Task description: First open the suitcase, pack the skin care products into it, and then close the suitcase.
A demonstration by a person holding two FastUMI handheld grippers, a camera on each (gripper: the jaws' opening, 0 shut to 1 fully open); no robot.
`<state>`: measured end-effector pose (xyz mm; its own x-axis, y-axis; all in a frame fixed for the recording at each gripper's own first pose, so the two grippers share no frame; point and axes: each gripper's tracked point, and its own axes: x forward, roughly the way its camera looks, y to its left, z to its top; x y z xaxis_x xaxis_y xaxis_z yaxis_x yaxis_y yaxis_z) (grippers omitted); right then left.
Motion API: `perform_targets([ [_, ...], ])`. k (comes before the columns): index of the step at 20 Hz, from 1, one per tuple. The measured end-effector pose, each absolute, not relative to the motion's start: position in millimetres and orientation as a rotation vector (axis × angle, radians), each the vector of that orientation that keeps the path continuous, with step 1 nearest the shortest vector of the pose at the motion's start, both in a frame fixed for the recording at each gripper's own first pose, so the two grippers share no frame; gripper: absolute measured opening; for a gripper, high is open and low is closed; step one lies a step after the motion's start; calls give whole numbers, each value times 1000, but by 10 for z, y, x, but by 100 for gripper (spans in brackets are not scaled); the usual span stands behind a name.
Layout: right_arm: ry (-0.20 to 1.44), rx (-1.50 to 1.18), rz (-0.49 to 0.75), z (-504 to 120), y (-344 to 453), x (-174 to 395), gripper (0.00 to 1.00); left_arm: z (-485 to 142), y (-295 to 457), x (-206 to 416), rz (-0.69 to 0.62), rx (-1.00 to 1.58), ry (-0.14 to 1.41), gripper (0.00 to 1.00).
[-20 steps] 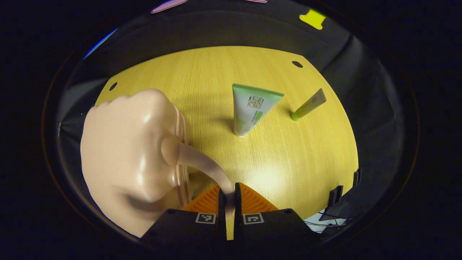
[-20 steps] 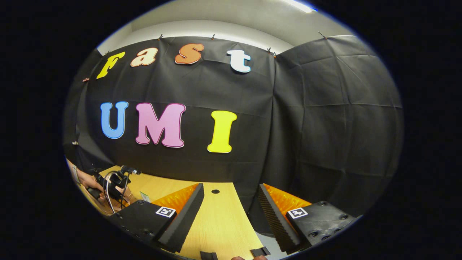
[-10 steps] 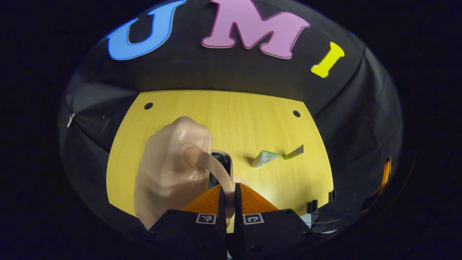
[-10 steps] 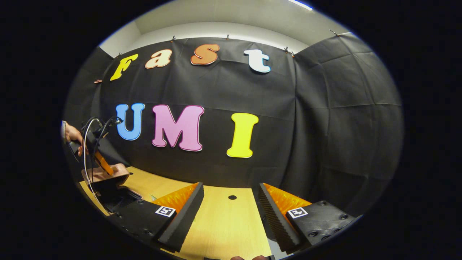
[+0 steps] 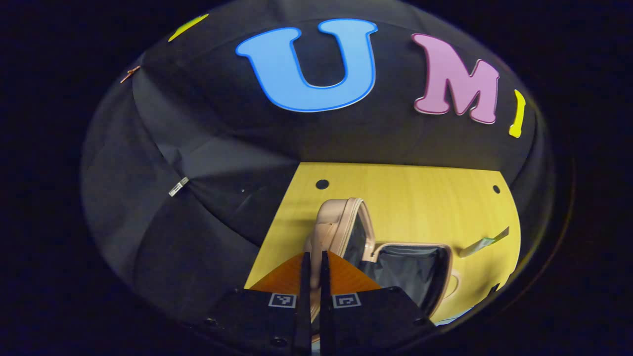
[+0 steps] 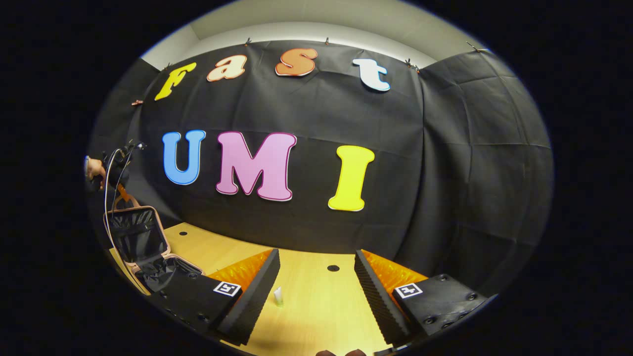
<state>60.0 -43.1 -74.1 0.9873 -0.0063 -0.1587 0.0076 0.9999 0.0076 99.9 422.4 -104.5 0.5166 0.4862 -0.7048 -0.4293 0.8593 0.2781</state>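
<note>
Opening step nearly done. At far left of the right gripper view, a hand (image 6: 93, 169) with the left gripper (image 6: 123, 197), above the raised lid (image 6: 136, 232) of the pink suitcase (image 6: 163, 271) on the yellow table (image 6: 316, 306). In the left gripper view, fingers pinched nearly together, seemingly clamped on the lid's handle, though contact hidden behind the pads; lid (image 5: 341, 230) near upright, black-lined base (image 5: 410, 269) open, 1 green tube (image 5: 482, 243) lying just right of it. Further right, the right gripper (image 6: 316, 291) spread wide, holding nothing, 1 small pale tube (image 6: 278, 295) standing between its fingers. Next, probably: lid let go without dropping shut, then tubes gripped and carried into the base.
</note>
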Motion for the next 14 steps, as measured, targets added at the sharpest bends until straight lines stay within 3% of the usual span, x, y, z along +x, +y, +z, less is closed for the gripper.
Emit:
perform_targets([
  [5,146,-114,36,-624,479,860,96,-2087,5418,713,611,-4,994,12],
  [10,222,-30,23,-854,1179,928,96,-3261,5833,412,595,-147,1124,13],
  [12,255,-22,-37,-1045,1213,982,96,-3435,5895,394,590,-152,1130,18],
  [13,298,-18,-60,-1172,1222,979,96,-3478,5943,400,579,-142,1114,32],
  [14,323,-1,-74,-1311,1228,984,96,-3494,5987,406,568,-131,1080,36],
])
